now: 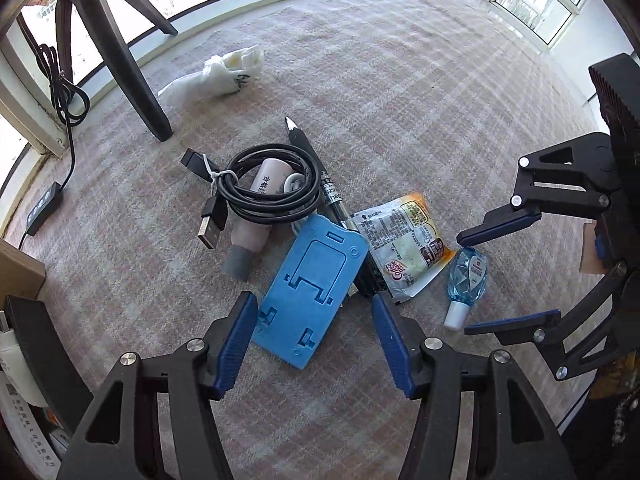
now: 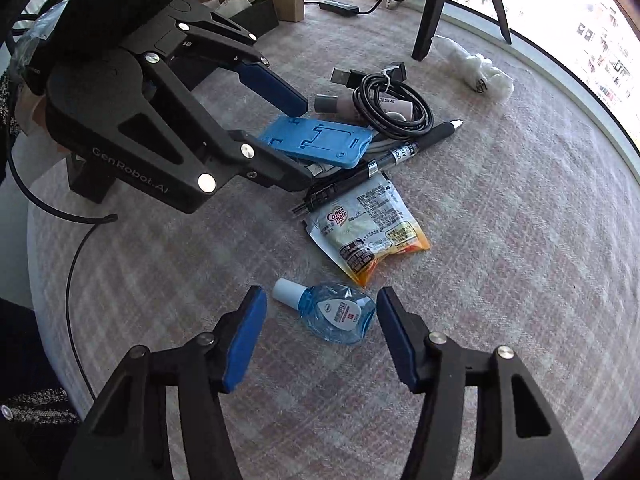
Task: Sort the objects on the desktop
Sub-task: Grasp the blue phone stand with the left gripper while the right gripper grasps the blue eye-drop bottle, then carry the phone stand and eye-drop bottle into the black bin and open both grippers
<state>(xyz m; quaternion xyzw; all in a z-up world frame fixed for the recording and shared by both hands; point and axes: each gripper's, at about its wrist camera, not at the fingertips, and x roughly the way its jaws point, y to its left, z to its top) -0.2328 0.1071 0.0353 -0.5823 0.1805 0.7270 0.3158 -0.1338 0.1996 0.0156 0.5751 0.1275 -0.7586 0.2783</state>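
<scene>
Both jaws gape: left gripper [image 1: 314, 344] straddles the stiff blue phone stand [image 1: 310, 294], right gripper [image 2: 320, 336] the light, slippery eye-drop bottle [image 2: 340, 316], best pinched across its flat body.

The pen [image 1: 320, 184] runs under the blue stand [image 1: 312, 296] and the sachet [image 1: 404, 244], its rear end partly hidden. The tube [image 1: 256, 220] lies half covered by the coiled cable [image 1: 268, 188]. The sachet's small print is too fine to read. The tripod [image 1: 120, 52] is cut off by the picture's top edge.
</scene>
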